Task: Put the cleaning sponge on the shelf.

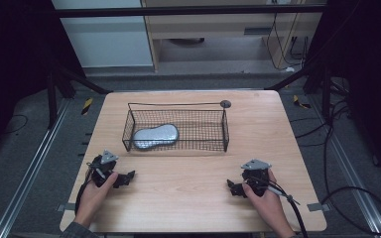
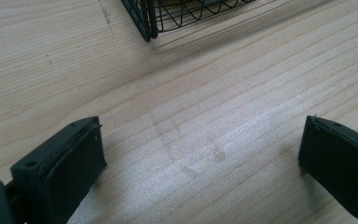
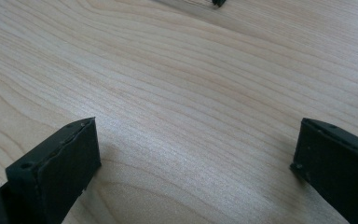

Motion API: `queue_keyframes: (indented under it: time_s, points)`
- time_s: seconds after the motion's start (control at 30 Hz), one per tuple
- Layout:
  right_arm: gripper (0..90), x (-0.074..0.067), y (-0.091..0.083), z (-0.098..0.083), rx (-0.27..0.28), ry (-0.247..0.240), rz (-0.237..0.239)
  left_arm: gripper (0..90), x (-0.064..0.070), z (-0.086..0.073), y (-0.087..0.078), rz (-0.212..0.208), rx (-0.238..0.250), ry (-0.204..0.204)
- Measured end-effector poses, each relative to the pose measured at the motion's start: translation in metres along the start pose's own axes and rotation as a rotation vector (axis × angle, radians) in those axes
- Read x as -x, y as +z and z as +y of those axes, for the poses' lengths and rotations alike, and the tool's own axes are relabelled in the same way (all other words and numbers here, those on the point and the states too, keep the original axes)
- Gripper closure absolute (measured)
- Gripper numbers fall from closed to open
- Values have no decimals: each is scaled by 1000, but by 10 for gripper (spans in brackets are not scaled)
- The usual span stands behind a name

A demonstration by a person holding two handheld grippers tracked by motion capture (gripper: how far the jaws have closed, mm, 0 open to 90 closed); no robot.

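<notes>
The left claw (image 1: pixel 127 177) is held low over the near left part of the pale wooden desk (image 1: pixel 193 198), its two black jaws standing wide apart with nothing between them; in the left gripper view, bare wood grain is seen between the pads, and a corner of the black wire mesh basket (image 2: pixel 145 18) is seen just ahead. The right claw (image 1: pixel 233 187) is held likewise over the near right part of the desk, its jaws also spread wide and empty, with plain wood seen between them in the right gripper view. Farther out, toward the middle of the desk, the rectangular basket (image 1: pixel 178 130) stands upright, well apart from both claws. Inside it, at its left end, a silvery grey, rounded, peanut-shaped pouch (image 1: pixel 156 136) is lying flat on the mesh floor. Judged from this arrangement, the placing of the pouch in the basket appears to be done: the pouch is resting fully within the wire walls, and neither claw is touching it. Little seems to be left, apart perhaps from the claws being drawn clear.
</notes>
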State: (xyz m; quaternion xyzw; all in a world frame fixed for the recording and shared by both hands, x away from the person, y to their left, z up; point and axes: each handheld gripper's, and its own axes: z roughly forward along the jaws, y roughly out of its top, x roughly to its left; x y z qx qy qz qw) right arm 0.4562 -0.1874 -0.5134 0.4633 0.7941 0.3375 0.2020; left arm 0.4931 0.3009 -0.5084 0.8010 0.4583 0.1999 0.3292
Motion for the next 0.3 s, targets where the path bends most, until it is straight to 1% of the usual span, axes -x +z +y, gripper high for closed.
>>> queue_keyframes:
  time_s: [0.3]
  points:
    - [6,-1,0,0,0,4,2,0,0,0,0,1,0,0]
